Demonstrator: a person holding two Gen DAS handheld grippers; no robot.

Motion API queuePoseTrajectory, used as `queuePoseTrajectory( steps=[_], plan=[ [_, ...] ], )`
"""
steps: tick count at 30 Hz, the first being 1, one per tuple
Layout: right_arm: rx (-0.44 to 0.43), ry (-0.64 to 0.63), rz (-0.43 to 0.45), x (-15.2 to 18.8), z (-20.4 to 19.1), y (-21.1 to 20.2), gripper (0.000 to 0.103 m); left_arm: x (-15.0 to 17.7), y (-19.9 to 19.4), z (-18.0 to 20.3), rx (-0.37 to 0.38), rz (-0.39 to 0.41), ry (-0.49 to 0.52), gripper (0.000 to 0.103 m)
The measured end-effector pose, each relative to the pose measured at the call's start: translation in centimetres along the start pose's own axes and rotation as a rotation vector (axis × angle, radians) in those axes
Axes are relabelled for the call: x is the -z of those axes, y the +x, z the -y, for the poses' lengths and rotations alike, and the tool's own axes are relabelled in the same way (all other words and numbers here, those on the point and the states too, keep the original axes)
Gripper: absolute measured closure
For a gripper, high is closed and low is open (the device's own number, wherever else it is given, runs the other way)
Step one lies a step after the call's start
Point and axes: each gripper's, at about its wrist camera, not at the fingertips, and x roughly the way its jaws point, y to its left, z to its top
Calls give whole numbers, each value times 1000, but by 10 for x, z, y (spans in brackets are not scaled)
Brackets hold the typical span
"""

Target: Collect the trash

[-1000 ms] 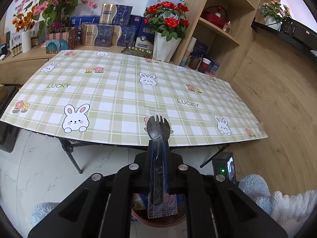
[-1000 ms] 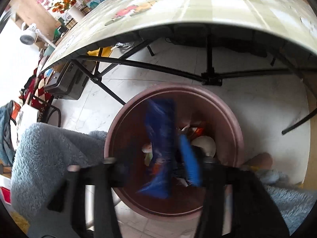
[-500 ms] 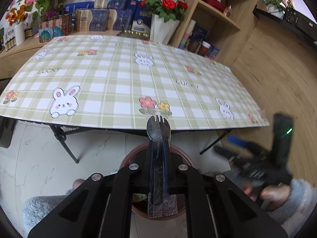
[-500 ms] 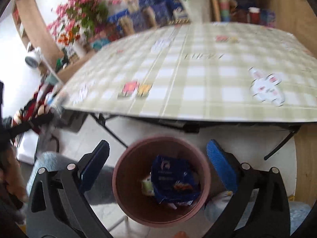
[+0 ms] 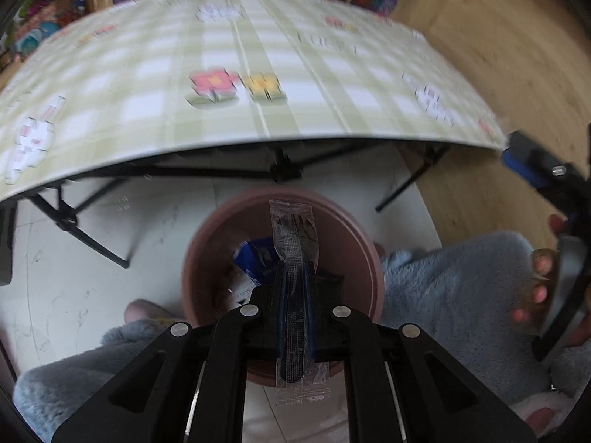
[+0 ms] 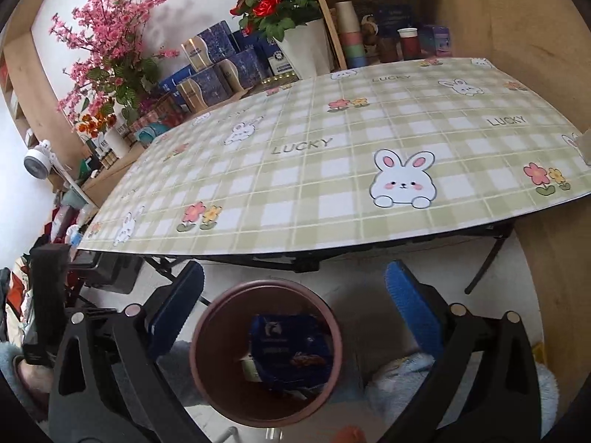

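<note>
My left gripper (image 5: 295,277) is shut on a black plastic fork sealed in a clear wrapper (image 5: 294,236), which points out over the mouth of the round brown bin (image 5: 207,258) on the floor. A blue snack bag (image 5: 255,258) lies inside that bin. In the right wrist view my right gripper (image 6: 295,295) stands wide open with nothing between its blue pads (image 6: 410,302), above the same bin (image 6: 201,350), where the blue bag (image 6: 290,350) rests on other scraps.
The folding table with the green checked rabbit cloth (image 6: 332,170) overhangs the bin on black legs (image 5: 92,243). Flower vases, boxes and cups (image 6: 295,37) line the back shelf. Grey fluffy sleeves and a hand (image 5: 535,295) sit close to the bin.
The left gripper dropped from table height to just over the bin, still holding the wrapped fork. The right gripper let the blue bag fall into the bin, opened wide and rose away.
</note>
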Motion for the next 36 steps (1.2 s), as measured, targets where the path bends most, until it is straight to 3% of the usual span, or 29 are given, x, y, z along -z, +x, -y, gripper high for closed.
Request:
queuePoseTrajectory(
  steps=[3, 6, 11, 13, 15, 16, 25, 30, 36],
  plan=[
    [1, 20, 7, 0, 3, -2, 6, -3, 25, 5, 16, -52, 0, 94],
    [-14, 57, 19, 1, 8, -6, 6, -6, 50, 16, -14, -96, 57, 94],
    [0, 50, 23, 2, 10, -8, 6, -8, 70, 32, -35, -122, 125, 92],
    [19, 47, 17, 3, 12, -7, 6, -9, 74, 39, -53, -129, 160, 87],
    [26, 53, 15, 4, 13, -7, 6, -12, 70, 42, -76, -116, 182, 66],
    [31, 61, 19, 4, 15, -8, 6, -14, 67, 42, -78, -104, 178, 63],
    [37, 97, 41, -11, 10, -19, 6, -41, -13, 36, -117, 107, 152, 40],
    [8, 100, 94, -37, -2, -46, 6, -52, -95, 42, -186, 335, 203, 19],
    [35, 41, 177, -68, -24, -77, 6, -58, -169, 40, -251, 523, 161, 10]
  ],
)
